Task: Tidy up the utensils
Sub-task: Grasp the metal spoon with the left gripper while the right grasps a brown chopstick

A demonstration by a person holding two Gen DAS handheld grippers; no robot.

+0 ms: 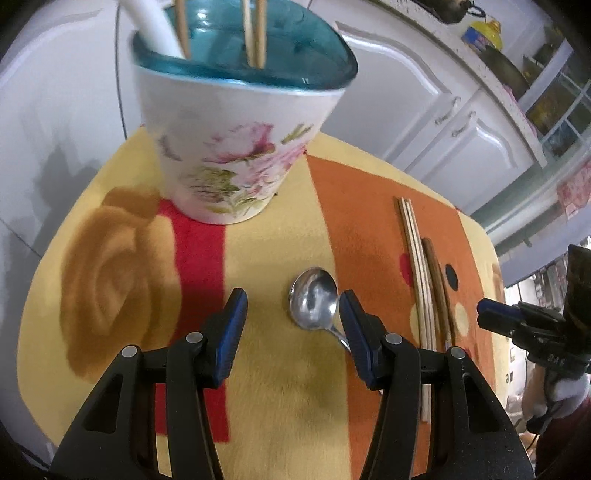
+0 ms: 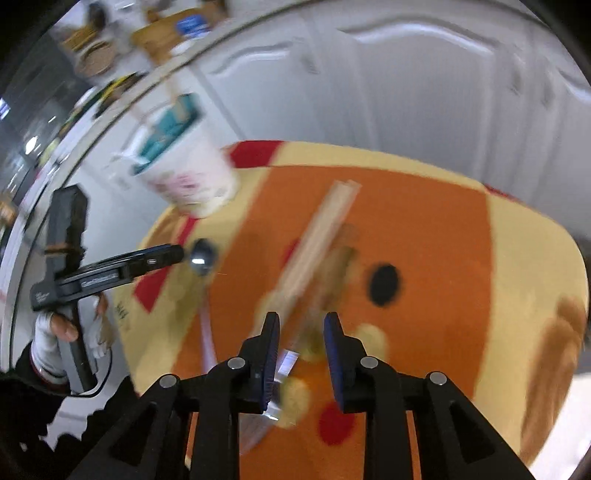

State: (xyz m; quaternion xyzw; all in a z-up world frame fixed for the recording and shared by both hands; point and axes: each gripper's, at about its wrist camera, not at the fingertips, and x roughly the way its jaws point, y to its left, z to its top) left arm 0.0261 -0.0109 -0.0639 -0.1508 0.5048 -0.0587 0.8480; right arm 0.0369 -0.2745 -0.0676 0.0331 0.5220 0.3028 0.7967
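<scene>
— Left wrist view: we see the left gripper [image 1: 293,314] with its jaws spread wide over the cloth-covered surface [image 1: 277,387], nothing between the pads but the bowl of a metal spoon [image 1: 314,299]. The spoon lies flat, its handle running back under the gripper's right-hand finger.

— And the floral cup [image 1: 236,136]?

— Upright at the far end of the surface, blue inside. A white utensil [image 1: 147,22] and three pale chopsticks [image 1: 255,33] stand in it. To the right, well apart from the cup, a bundle of pale chopsticks [image 1: 415,266] lies flat with a darker brown stick [image 1: 437,280] just beside it. The right gripper [image 1: 491,314] shows at the far right edge, beyond the cloth; we cannot tell its jaws from here.

— What does the right wrist view add?

— There we look along the right gripper [image 2: 301,343] itself: jaws parted, holding nothing, above the near ends of the loose chopsticks [image 2: 317,243]. Something shiny lies beside its left pad, too blurred to name. This view also gives the left gripper [image 2: 173,254] from the side, in a white-gloved hand [image 2: 55,332], its tip just at the spoon's bowl [image 2: 202,256]. The cup [image 2: 188,173] is blurred here, so its contents read only from the left.
</scene>
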